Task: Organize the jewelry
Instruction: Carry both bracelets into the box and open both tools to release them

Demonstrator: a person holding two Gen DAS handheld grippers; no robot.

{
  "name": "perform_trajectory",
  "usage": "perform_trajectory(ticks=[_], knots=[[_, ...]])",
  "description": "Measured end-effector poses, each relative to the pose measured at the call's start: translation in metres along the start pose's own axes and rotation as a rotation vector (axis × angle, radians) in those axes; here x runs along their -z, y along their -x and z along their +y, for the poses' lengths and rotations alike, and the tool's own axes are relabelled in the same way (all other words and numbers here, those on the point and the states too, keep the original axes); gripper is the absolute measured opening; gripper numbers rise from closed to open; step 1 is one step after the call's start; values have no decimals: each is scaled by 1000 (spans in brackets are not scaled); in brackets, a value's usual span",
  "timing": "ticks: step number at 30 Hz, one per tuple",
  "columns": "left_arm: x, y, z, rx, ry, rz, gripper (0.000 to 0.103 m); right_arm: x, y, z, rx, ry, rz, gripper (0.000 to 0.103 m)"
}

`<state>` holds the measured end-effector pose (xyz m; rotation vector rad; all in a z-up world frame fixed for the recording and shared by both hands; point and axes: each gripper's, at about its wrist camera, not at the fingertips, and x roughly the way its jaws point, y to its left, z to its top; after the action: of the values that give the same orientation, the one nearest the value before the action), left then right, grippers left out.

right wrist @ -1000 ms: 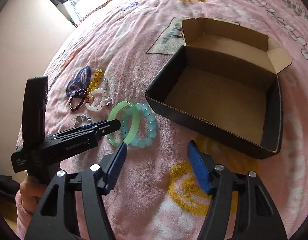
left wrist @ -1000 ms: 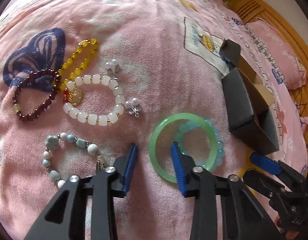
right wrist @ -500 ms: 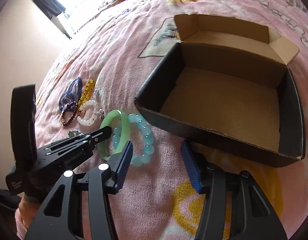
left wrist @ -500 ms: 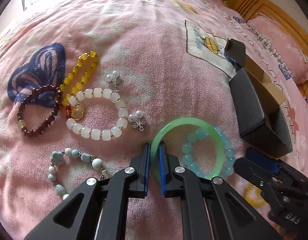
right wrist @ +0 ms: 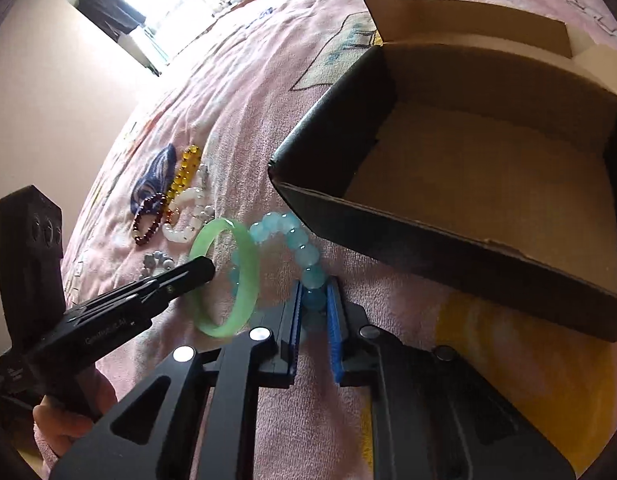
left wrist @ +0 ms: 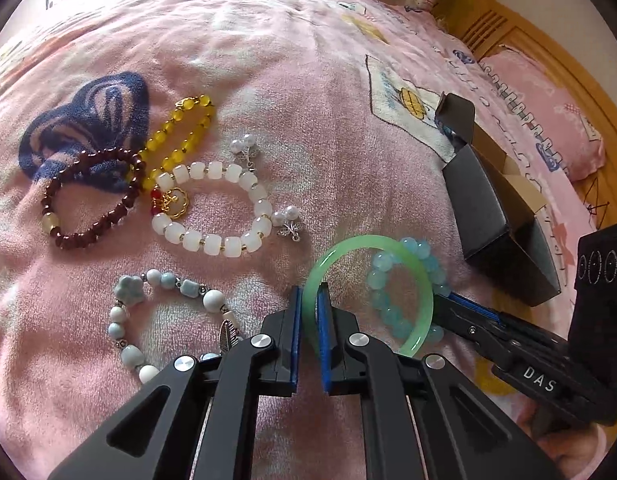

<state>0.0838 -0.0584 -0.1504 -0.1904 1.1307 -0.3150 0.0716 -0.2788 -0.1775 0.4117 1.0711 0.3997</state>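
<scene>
Simultaneously gripped: two overlapping bracelets on a pink blanket [left wrist: 308, 80]. Left gripper [left wrist: 308, 312] pinching the near rim of the green bangle [left wrist: 424, 280], blue pads on either side of the band; bangle tilted up off the fabric, as seen from the right wrist view [right wrist: 244, 280]. Right gripper [right wrist: 313, 304] nipping the pale blue bead bracelet [right wrist: 296, 240] across one bead, fingers nearly together. Bead bracelet threaded partly through the bangle, hence, presumably, one tool per piece to draw them apart without dragging. Open black cardboard box [right wrist: 488, 184] just beyond the blue beads, interior bare, flaps folded back: the likely destination. Left lying on the blanket, well apart from the box: dark red bead bracelet [left wrist: 92, 196], yellow bead bracelet [left wrist: 180, 136], white bead bracelet [left wrist: 212, 208], blue-and-white charm bracelet [left wrist: 164, 312], two pearl earrings [left wrist: 288, 220]. Risk judged: smooth bangle slipping from a narrow edge grip.
</scene>
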Motion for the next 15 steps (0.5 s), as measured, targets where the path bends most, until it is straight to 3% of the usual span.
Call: perform_trajectory(ticks=[15], knots=[[-3, 54, -11, 13, -25, -105, 9, -3, 79, 32, -78, 61, -171, 12]])
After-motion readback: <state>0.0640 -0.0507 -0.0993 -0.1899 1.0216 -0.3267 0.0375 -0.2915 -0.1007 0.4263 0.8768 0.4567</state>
